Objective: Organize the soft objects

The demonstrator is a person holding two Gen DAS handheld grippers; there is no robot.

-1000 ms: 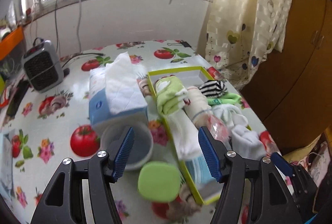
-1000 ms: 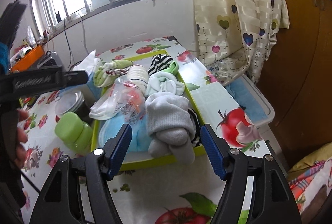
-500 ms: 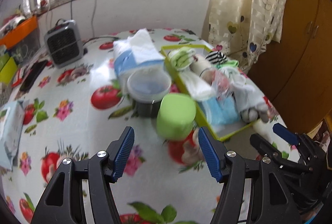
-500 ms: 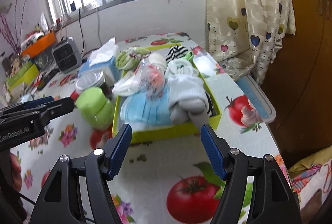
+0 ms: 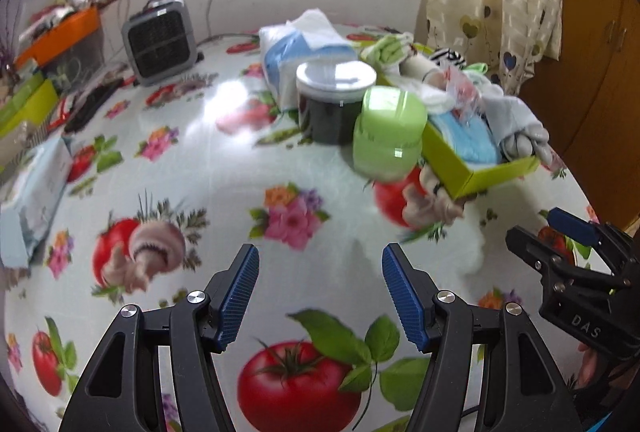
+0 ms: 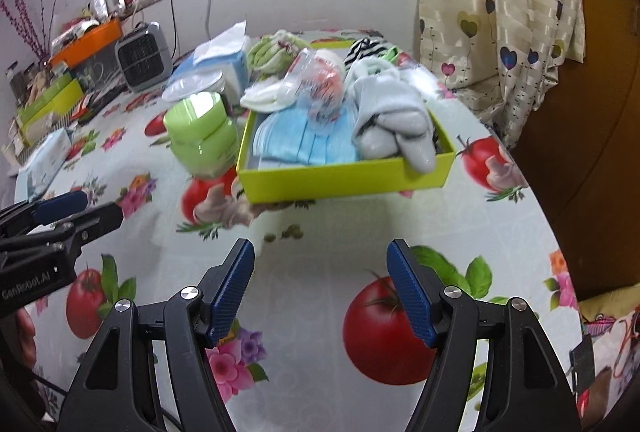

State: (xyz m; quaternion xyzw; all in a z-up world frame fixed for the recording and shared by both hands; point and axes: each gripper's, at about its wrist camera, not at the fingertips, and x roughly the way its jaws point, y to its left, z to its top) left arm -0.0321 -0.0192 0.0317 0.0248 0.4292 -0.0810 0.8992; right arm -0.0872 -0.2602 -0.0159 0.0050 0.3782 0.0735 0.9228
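Heater (image 5: 160,40), tissue pack (image 5: 304,52), green jar (image 5: 388,136) on tbl.

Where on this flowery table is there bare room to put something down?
The widest bare stretch lies between the yellow-green box and the two open grippers. Another runs from the heater toward the camera. It is crowded where the green jar, dark jar and tissue pack huddle by the box.

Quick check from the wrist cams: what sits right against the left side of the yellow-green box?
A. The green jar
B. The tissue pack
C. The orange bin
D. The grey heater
A. The green jar stands right beside the box, by its near left corner, while the heater and orange bin are far back by the wall and the tissue pack lies farther back.
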